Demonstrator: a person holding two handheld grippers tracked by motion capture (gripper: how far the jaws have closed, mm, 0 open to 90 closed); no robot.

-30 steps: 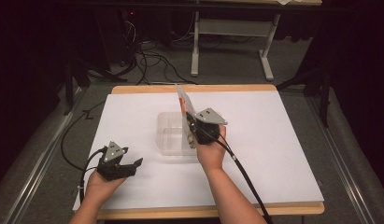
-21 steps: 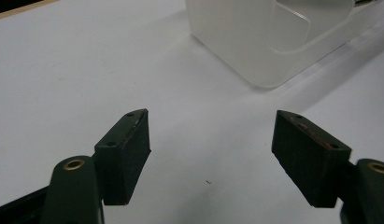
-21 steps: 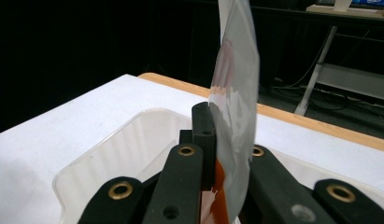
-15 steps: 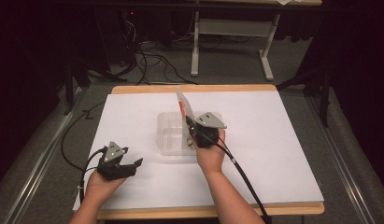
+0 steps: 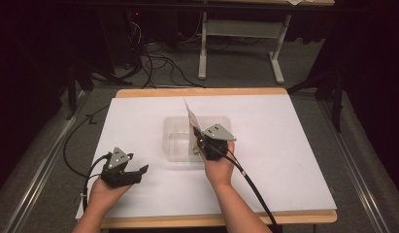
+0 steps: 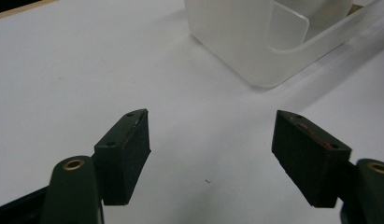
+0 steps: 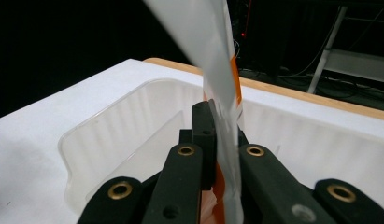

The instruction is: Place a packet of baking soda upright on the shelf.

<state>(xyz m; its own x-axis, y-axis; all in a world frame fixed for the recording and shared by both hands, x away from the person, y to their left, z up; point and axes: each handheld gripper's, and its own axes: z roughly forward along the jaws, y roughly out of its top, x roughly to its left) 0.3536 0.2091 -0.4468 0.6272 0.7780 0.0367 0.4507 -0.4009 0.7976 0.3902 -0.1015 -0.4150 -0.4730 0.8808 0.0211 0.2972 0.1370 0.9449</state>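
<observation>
Dark room behind, cables and a white metal frame (image 5: 236, 34) on grey floor at 12 o'clock. White sheet (image 5: 294, 145) covers the wood-edged table (image 5: 202, 92).

Clear plastic container (image 5: 180, 141) sits mid-table, divider wall inside visible in the right gripper view (image 7: 147, 140).

Right gripper (image 5: 201, 138) at the container's 3 o'clock rim, held by the right hand (image 5: 219, 167), cable trailing toward 5 o'clock. Jaws clamped tight on a thin white packet (image 5: 191, 115) with an orange stripe. Packet (image 7: 217, 70) is pinched between the two pads near its lower part; the rest stands up out of the jaws, leaning toward 11 o'clock in the high view, top blurred in the right gripper view. Packet is above the container's right half; can't tell if its bottom edge touches the container floor.

Left gripper (image 5: 139, 171) at 8 o'clock of the container, well apart from it, in the left hand (image 5: 102, 194), low over the sheet. Jaws spread wide, nothing between them; left gripper view shows bare white sheet (image 6: 87, 70) between the pads (image 6: 129, 149) and a corner of the container (image 6: 255, 42) ahead at 1 o'clock.
</observation>
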